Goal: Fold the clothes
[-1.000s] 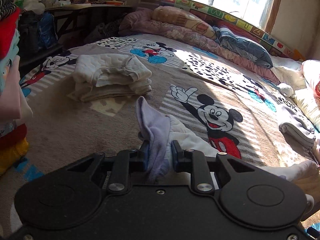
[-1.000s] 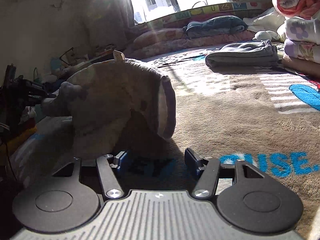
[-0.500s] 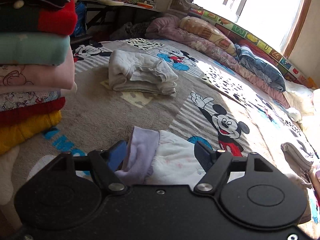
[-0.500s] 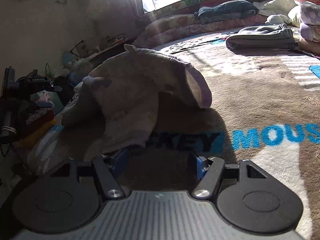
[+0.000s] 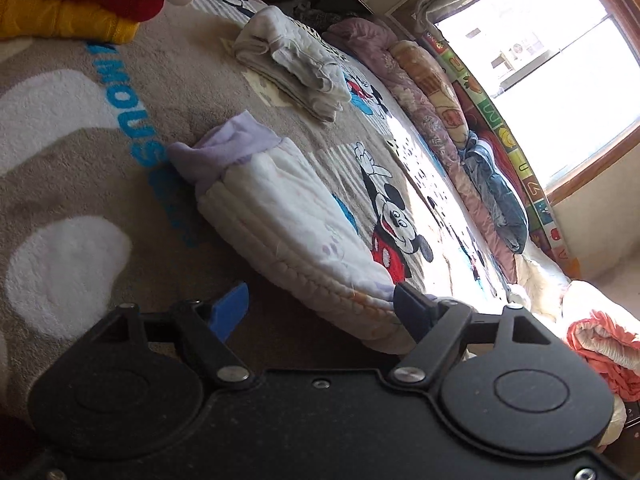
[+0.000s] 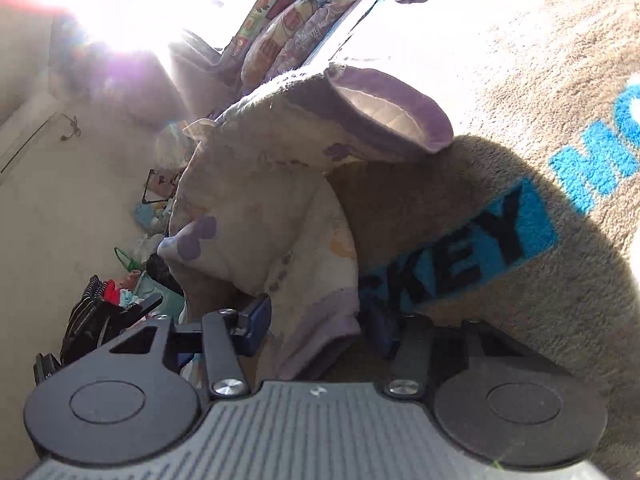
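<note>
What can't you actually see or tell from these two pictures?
- Left view: the near end of the white quilted garment is hidden behind the left hand-held gripper.
- Left view: the clothes stack is cut off by the top edge.
- Right view: window glare washes out the upper left.
</note>
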Available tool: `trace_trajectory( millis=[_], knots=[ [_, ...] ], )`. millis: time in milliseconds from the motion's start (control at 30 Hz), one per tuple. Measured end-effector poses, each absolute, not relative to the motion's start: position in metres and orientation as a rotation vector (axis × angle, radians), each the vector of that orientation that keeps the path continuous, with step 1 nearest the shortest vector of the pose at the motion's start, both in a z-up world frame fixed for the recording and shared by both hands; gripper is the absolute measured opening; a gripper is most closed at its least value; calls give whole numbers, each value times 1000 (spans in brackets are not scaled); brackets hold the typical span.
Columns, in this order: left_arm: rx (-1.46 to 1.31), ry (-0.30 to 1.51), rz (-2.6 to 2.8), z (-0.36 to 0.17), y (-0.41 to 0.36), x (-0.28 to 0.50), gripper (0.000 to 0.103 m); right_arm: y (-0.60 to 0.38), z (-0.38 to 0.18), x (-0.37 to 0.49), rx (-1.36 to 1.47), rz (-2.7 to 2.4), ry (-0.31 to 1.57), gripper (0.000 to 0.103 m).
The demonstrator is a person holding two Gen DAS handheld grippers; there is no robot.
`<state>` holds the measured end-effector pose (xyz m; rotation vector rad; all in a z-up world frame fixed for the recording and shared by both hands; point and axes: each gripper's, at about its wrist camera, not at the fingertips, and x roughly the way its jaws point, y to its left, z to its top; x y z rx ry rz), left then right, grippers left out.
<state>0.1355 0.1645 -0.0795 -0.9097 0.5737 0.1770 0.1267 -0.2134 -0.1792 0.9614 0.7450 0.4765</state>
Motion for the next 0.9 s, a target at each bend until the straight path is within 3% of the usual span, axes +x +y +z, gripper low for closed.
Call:
trace_trajectory(
  millis=[33, 133, 433, 600, 667, 900],
  knots=[
    [-913, 575, 180, -82, 163, 135, 80, -213, -182, 128, 984, 476, 748, 29],
    [-892, 607, 183, -91, 153, 135, 80, -213, -184, 128, 1018, 469, 727, 13],
    [-884, 655, 125, -99, 141, 138, 80, -268, -167, 130, 1091, 418, 605, 11],
    [-907, 644, 127, -99, 146, 134, 80, -307, -179, 135, 1140, 309, 630, 11],
    [-921, 630, 135, -98, 150, 131, 80, -312, -189, 132, 1172, 274, 655, 12],
    [-975, 616, 188, -102, 166, 127, 80, -329, -221, 113, 1473, 276, 546, 48]
  ],
)
